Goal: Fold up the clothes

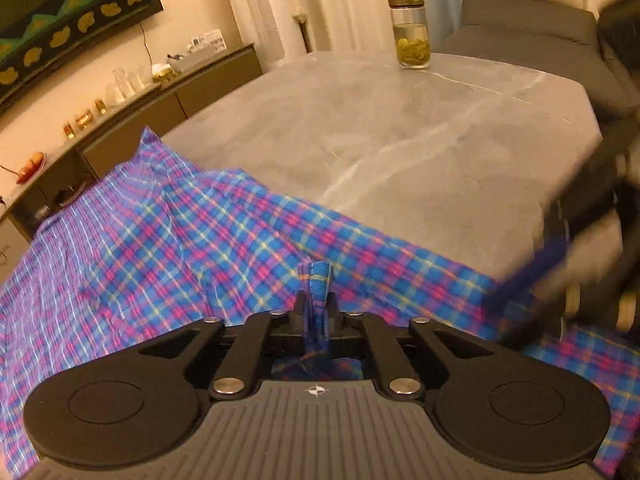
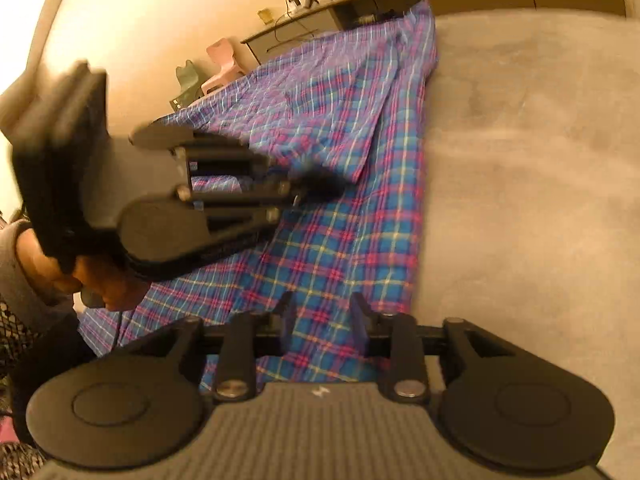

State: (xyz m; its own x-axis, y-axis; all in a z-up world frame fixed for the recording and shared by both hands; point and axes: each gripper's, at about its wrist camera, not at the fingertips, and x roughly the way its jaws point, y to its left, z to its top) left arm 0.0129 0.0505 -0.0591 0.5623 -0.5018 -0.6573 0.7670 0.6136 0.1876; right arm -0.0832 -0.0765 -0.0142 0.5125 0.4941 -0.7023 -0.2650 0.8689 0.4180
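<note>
A blue, pink and purple plaid garment (image 1: 168, 224) lies spread over the near-left part of the grey marble table (image 1: 400, 132). My left gripper (image 1: 316, 304) is shut on a raised fold of this cloth, which sticks up between its fingers. In the right wrist view the plaid garment (image 2: 352, 128) runs away from me in a long strip along the table (image 2: 520, 160). My right gripper (image 2: 323, 320) stands open just above the cloth's near end with nothing between its fingers. The left gripper (image 2: 320, 186), held by a hand (image 2: 100, 284), shows blurred at the left.
A glass bottle of tea (image 1: 412, 28) stands at the table's far edge. A dark sofa (image 1: 528, 36) lies beyond it. A low sideboard (image 1: 132, 112) with glasses and small items runs along the left wall. The blurred right gripper (image 1: 520, 288) is at the right edge.
</note>
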